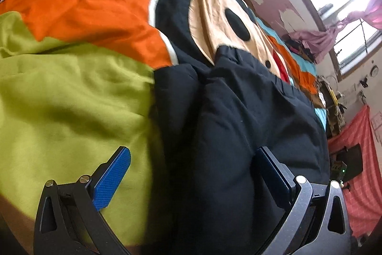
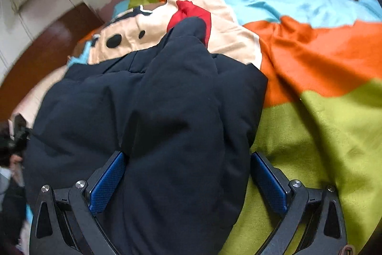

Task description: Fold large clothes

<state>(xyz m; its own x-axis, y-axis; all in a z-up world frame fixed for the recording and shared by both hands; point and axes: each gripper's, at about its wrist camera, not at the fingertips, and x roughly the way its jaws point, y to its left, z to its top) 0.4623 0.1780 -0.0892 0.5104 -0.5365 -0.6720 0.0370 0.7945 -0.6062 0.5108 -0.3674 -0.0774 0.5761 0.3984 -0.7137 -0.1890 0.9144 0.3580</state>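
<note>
Dark navy padded jacket lies on the bed, on a patchwork cartoon-print bedspread; its near end sits over the green patch at the bed's near edge, and it runs lengthwise away from me toward the cartoon face in the middle. Long axis: near edge to far side. A sleeve lies folded along the top, its cuff pointing away, reaching the red patch.

Left gripper: fingers spread wide, released. One blue pad sits over bare green cloth, the other against the jacket's bulk. It straddles the jacket's left edge without pinching anything.

Right gripper: fingers also spread, straddling the near end of the puffy centre ridge. The pads sit just beside the fabric; I judge no grip yet.

Handling guess: soft, thick, springy, light for its bulk; the shell looks smooth, likely slippery. The padding will push back and unfold. I'd pinch deep at the near hem corners, gathering all layers, not a surface wrinkle.
</note>
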